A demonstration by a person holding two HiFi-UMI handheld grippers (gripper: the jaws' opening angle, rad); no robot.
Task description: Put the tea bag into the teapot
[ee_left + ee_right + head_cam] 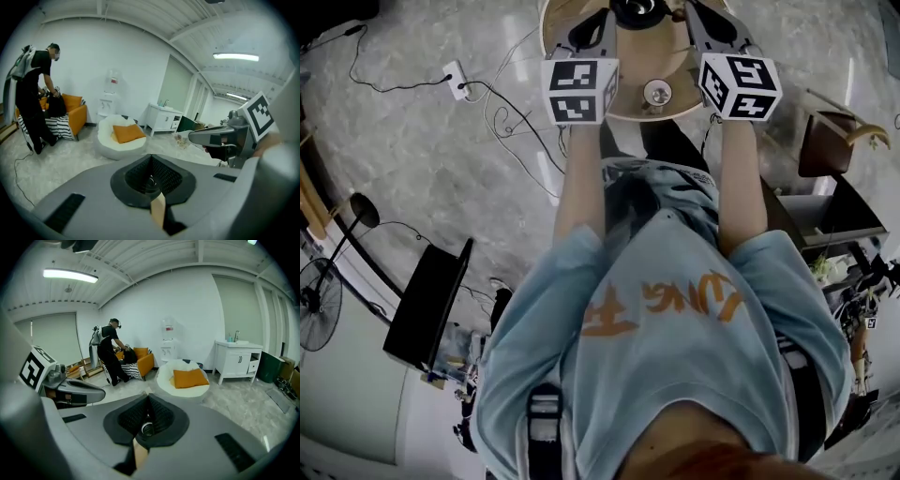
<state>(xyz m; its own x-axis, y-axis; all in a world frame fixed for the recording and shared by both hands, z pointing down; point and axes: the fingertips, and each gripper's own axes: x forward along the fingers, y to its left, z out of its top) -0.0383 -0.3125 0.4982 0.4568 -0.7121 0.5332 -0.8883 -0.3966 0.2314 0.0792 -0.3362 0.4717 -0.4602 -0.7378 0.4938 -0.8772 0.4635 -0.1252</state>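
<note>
Both closed: L gripper [592, 28] | R gripper [705, 23] | teapot [636, 11] btwn them, fingers clear

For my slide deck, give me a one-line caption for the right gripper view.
Right tongs shut, pointing across a room toward a white beanbag with an orange cushion; left tongs alongside.

Looks like a mock living rm set up in an office/lab hall. Homey bits: orange sofa [143, 363], white beanbag [164, 374] w/ orange cushion [190, 377], water dispenser [168, 341], white sink cabinet [236, 359]. Non-home bits: bare white walls, exposed ceiling w/ strip light [70, 274], stone-look floor [441, 178] w/ loose cables & power strip [455, 80] (fan [319, 305] too). Person [108, 350] w/ backpack rig by sofa.
</note>
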